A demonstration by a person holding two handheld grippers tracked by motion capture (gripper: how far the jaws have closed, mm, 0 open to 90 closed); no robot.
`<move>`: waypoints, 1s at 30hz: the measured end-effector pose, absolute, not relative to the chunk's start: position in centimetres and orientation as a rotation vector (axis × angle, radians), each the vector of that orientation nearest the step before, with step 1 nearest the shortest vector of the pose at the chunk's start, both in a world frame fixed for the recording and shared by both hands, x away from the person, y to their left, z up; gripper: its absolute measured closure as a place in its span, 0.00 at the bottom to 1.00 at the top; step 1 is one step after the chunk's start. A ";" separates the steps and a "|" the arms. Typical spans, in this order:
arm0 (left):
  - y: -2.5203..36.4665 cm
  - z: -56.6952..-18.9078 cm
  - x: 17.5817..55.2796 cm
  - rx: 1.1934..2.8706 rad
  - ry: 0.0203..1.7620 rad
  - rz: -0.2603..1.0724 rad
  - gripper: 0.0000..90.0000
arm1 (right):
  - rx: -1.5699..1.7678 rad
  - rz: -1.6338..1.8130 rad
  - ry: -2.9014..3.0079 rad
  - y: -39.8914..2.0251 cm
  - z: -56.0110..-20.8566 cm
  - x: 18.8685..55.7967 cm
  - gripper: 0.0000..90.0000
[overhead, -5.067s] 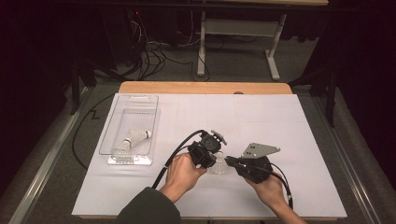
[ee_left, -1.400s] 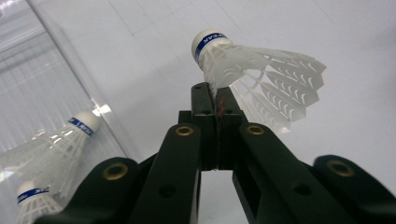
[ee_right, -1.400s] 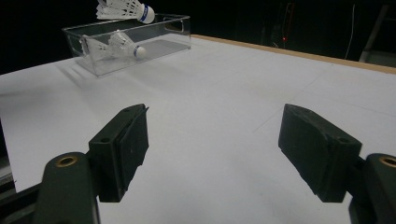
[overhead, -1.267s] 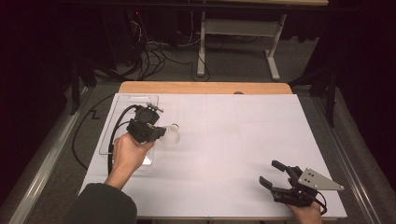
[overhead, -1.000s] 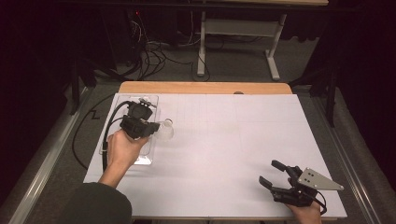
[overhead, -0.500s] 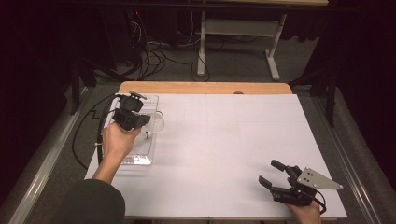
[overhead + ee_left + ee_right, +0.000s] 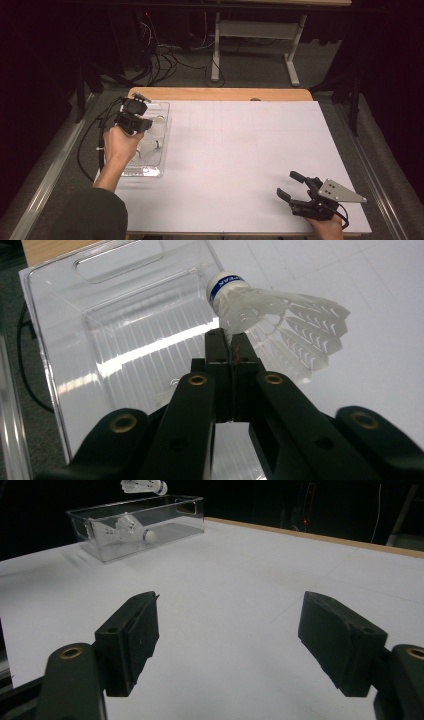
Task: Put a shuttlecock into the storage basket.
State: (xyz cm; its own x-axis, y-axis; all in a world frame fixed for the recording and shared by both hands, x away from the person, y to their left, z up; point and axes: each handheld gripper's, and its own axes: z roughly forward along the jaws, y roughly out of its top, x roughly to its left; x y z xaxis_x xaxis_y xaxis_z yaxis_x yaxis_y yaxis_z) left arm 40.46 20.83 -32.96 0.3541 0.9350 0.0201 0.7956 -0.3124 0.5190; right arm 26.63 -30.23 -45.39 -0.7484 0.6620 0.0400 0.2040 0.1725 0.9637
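Observation:
My left gripper (image 7: 231, 340) is shut on the feather skirt of a white shuttlecock (image 7: 270, 310) with a blue band on its cork. It holds it in the air above the clear plastic bin (image 7: 115, 270). In the high view the left gripper (image 7: 145, 122) and the held shuttlecock (image 7: 158, 120) hang over the bin (image 7: 150, 172) at the table's left. A second shuttlecock (image 7: 150, 146) lies inside the bin. My right gripper (image 7: 288, 184) rests at the front right, open, with nothing between its fingers (image 7: 132, 635).
White paper (image 7: 240, 150) covers the wooden table. From the right gripper view the bin (image 7: 165, 522) stands far off with the lying shuttlecock (image 7: 122, 527) inside and the held one (image 7: 145, 486) above. Cables and a desk frame (image 7: 250, 35) lie on the floor behind.
My left hand has carried the shuttlecock leftward and toward the back, from over the paper to above the bin. The right gripper has stayed in place, still open.

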 end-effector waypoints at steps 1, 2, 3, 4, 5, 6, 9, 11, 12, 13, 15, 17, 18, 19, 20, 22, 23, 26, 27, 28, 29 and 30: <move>21.0 -33.0 40.6 2.200 1.518 0.450 1.00 | 0.819 1.601 2.066 -30.2 -45.4 26.6 0.27; 21.1 -33.1 40.7 2.201 1.525 0.456 1.00 | 0.817 1.601 2.067 -30.2 -45.4 26.6 0.27; 21.3 -33.2 40.8 2.197 1.532 0.456 1.00 | 0.813 1.600 2.070 -30.1 -45.4 26.6 0.27; 21.5 -33.3 40.9 2.194 1.541 0.456 1.00 | 0.812 1.601 2.070 -30.1 -45.4 26.6 0.27; 21.6 -33.4 41.0 2.191 1.548 0.456 1.00 | 0.811 1.602 2.070 -30.1 -45.4 26.6 0.27; 21.8 -33.4 41.0 2.185 1.556 0.456 1.00 | 0.812 1.606 2.068 -30.2 -45.4 26.6 0.27; 22.1 -33.6 41.2 2.180 1.568 0.448 1.00 | 0.818 1.609 2.064 -30.2 -45.4 26.7 0.27; 22.2 -33.7 41.4 2.181 1.576 0.446 1.00 | 0.821 1.606 2.067 -30.2 -45.5 26.8 0.27; 22.2 -33.8 41.4 2.180 1.583 0.447 1.00 | 0.823 1.605 2.068 -30.2 -45.5 26.8 0.27; 22.3 -33.9 41.5 2.180 1.589 0.454 1.00 | 0.819 1.605 2.067 -30.1 -45.5 26.7 0.27; 22.5 -34.1 41.6 2.186 1.601 0.460 1.00 | 0.811 1.606 2.069 -30.1 -45.4 26.7 0.27; 22.7 -34.3 41.8 2.188 1.610 0.464 1.00 | 0.812 1.606 2.070 -30.1 -45.4 26.7 0.27; 22.8 -34.4 41.9 2.191 1.618 0.466 1.00 | 0.814 1.608 2.068 -30.1 -45.4 26.7 0.27; 22.8 -34.5 41.9 2.193 1.622 0.469 1.00 | 0.813 1.608 2.066 -30.1 -45.4 26.7 0.27; 22.9 -34.6 42.0 2.196 1.625 0.473 1.00 | 0.812 1.608 2.066 -30.1 -45.4 26.7 0.27; 22.9 -34.9 42.2 2.205 1.634 0.482 1.00 | 0.813 1.607 2.070 -30.1 -45.5 26.7 0.27; 22.9 -35.1 42.3 2.209 1.640 0.484 1.00 | 0.812 1.608 2.073 -30.1 -45.5 26.7 0.27; 23.1 -35.5 42.5 2.213 1.657 0.486 1.00 | 0.811 1.610 2.074 -30.0 -45.4 26.7 0.27; 23.1 -35.7 42.6 2.216 1.664 0.487 1.00 | 0.811 1.610 2.074 -30.0 -45.5 26.7 0.27; 23.1 -35.8 42.7 2.218 1.668 0.490 1.00 | 0.810 1.609 2.075 -30.0 -45.5 26.7 0.27; 23.2 -36.0 42.7 2.220 1.673 0.492 1.00 | 0.807 1.608 2.075 -30.0 -45.5 26.8 0.27; 23.3 -36.1 42.8 2.223 1.679 0.492 1.00 | 0.813 1.608 2.076 -30.0 -45.5 26.8 0.27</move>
State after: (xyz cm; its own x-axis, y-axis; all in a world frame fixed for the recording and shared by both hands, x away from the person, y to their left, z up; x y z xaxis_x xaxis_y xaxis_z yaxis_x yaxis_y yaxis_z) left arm 42.82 23.26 -36.09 0.2534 0.9637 0.0839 0.8567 -0.2638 0.4433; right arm 26.75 -30.03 -45.49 -0.7558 0.6534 0.0443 0.2063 0.1733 0.9630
